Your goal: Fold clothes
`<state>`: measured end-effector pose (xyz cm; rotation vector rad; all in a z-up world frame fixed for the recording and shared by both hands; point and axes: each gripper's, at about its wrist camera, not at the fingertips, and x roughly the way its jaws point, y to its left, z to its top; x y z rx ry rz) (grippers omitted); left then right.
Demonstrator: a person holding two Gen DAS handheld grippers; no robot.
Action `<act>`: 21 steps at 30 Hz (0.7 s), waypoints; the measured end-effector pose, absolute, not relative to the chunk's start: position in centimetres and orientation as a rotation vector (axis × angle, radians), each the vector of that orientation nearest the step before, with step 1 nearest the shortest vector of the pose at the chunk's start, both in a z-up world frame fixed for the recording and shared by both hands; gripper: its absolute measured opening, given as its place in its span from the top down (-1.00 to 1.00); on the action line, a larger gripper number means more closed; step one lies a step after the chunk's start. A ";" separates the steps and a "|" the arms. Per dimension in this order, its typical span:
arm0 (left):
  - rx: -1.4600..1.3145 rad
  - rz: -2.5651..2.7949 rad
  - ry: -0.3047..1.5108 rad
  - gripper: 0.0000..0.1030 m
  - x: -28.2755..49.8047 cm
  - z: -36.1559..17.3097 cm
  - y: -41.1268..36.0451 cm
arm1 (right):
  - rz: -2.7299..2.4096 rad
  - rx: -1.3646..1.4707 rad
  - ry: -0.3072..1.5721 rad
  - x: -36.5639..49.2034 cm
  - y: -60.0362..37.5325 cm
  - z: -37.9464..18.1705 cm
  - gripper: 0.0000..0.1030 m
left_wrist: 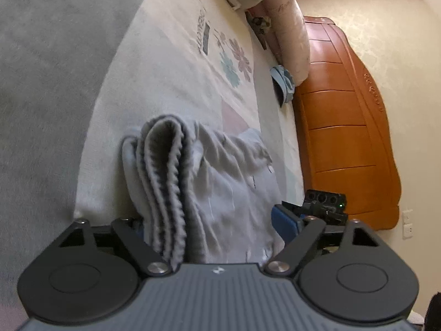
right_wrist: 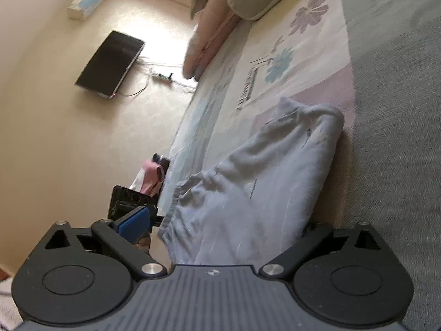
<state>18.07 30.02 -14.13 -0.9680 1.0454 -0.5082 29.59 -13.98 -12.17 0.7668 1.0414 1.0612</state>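
We've got the grey sweatpants (left_wrist: 220,182) bunched near the edge of the bed (left_wrist: 171,63), ribbed cuffs sticking up between the left gripper (left_wrist: 212,229) jaws. Both jaws stand wide with cloth lying between them, on the left and on the right gripper (right_wrist: 226,229), and neither is pinching yet as far as we can tell. Our worry: clamp now and we probably grab just one layer, so the fold slides apart or drags off the bed edge.

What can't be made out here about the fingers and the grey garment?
- Left wrist view: the left gripper has its left finger hidden behind the grey garment's ribbed hem; contact unclear.
- Right wrist view: the right gripper has its right finger covered by the garment's edge.
- Both views: garment type unclear; its near part is cut off.
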 end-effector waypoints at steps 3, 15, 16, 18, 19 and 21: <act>-0.938 -0.498 1.045 -0.46 17.9 -14.0 29.7 | 0.993 0.716 1.050 29.9 -13.9 -12.6 -0.22; -0.833 -0.317 1.054 0.57 16.7 -13.6 29.7 | 0.871 0.709 1.078 29.5 -13.9 -14.1 0.80; -0.834 -0.304 1.046 0.57 16.5 -13.5 29.6 | 0.860 0.703 1.069 29.2 -13.8 -13.9 0.80; -0.775 -0.295 1.036 0.65 16.4 -12.6 28.8 | 0.834 0.672 1.050 28.6 -13.4 -13.4 0.78; -0.747 -0.290 1.035 0.65 16.5 -12.2 28.4 | 0.820 0.657 1.040 28.3 -13.2 -13.1 0.77; -0.724 -0.283 1.038 0.65 16.5 -11.6 28.2 | 0.795 0.621 1.020 27.9 -12.7 -12.4 0.77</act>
